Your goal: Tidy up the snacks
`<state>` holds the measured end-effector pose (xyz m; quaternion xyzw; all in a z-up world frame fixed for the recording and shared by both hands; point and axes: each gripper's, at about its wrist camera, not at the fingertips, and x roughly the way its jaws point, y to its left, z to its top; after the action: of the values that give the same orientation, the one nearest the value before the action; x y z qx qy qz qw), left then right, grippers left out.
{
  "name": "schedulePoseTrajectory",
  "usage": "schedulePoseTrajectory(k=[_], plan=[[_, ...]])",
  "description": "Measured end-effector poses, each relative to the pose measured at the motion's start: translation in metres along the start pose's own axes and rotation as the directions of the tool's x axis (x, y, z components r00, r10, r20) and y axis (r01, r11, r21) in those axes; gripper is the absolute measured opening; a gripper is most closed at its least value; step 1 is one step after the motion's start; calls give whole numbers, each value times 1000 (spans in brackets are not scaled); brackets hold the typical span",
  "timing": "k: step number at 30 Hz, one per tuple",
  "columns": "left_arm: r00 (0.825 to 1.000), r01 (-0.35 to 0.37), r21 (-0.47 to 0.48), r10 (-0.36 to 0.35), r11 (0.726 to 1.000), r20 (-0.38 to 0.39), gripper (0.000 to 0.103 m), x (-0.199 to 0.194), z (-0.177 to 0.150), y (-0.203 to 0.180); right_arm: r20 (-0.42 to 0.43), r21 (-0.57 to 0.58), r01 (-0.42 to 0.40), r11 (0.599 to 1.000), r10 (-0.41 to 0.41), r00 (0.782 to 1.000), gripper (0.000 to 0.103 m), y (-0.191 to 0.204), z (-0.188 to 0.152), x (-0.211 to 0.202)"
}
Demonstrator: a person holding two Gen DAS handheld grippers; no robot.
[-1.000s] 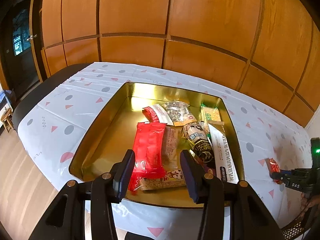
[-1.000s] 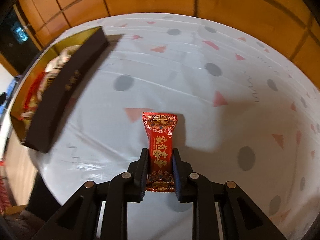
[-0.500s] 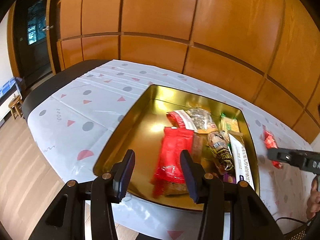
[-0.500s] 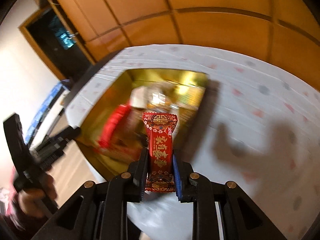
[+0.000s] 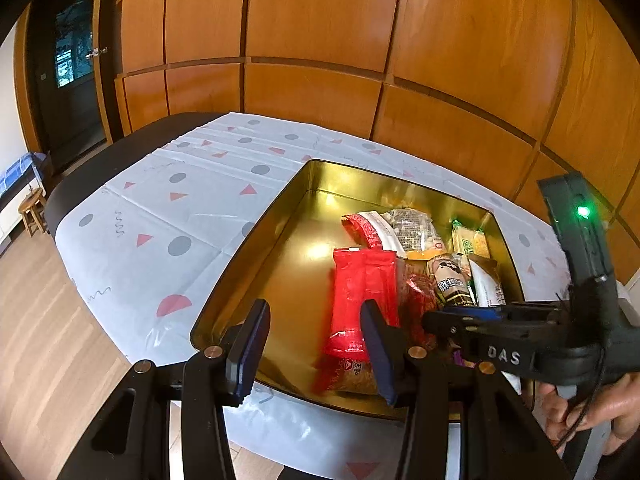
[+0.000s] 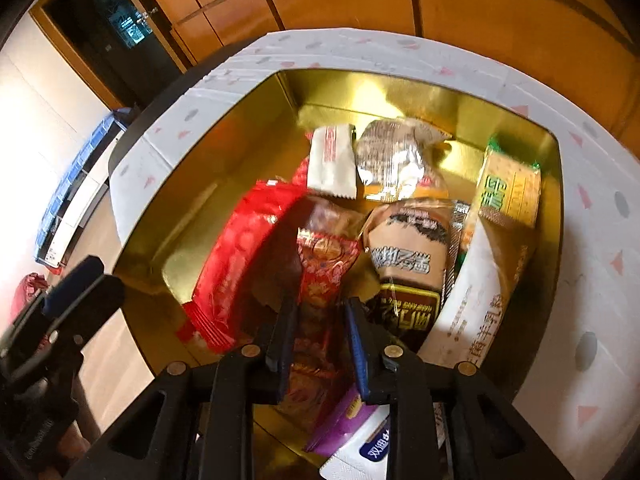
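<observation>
A gold tin (image 5: 280, 216) on the table holds several snack packets, among them a large red one (image 5: 360, 280). My right gripper (image 6: 322, 320) hangs over the tin (image 6: 192, 184), pointing steeply down. Its jaws are opening. The small red packet (image 6: 324, 264) is between them, blurred and slipping loose above the other snacks. In the left wrist view the right gripper (image 5: 440, 320) reaches in from the right, held by a hand (image 5: 592, 412). My left gripper (image 5: 314, 320) is open with nothing between its fingers, over the tin's near left corner.
The tin stands on a white cloth (image 5: 180, 200) with grey dots and pink triangles. Wood panelling (image 5: 320, 40) rises behind the table. Wooden floor (image 5: 48, 340) lies past the table's left edge. The left gripper's body (image 6: 60, 308) shows at the lower left of the right wrist view.
My right gripper swept from the bare cloth to over the tin with the small red packet. Its jaws have parted, and the packet is no longer sharp and fixed between them. The left gripper shifted slightly left.
</observation>
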<state>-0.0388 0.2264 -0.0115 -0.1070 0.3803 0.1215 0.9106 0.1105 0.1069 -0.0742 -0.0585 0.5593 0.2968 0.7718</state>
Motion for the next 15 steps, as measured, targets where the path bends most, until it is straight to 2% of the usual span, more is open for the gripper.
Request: schedulePoseTrajectory(k=[3, 9, 15], plan=[[1000, -2, 0, 2, 1000, -1, 47, 0, 1, -3, 25, -27, 14, 1000, -13, 1000, 30, 3, -5, -8], [999, -24, 25, 23, 999, 26, 49, -8, 2, -13, 119, -64, 32, 997, -24, 993, 50, 9, -14, -40], [998, -20, 48, 18, 999, 57, 52, -19, 1, -25, 226, -60, 98, 993, -82, 971, 67, 12, -32, -71]])
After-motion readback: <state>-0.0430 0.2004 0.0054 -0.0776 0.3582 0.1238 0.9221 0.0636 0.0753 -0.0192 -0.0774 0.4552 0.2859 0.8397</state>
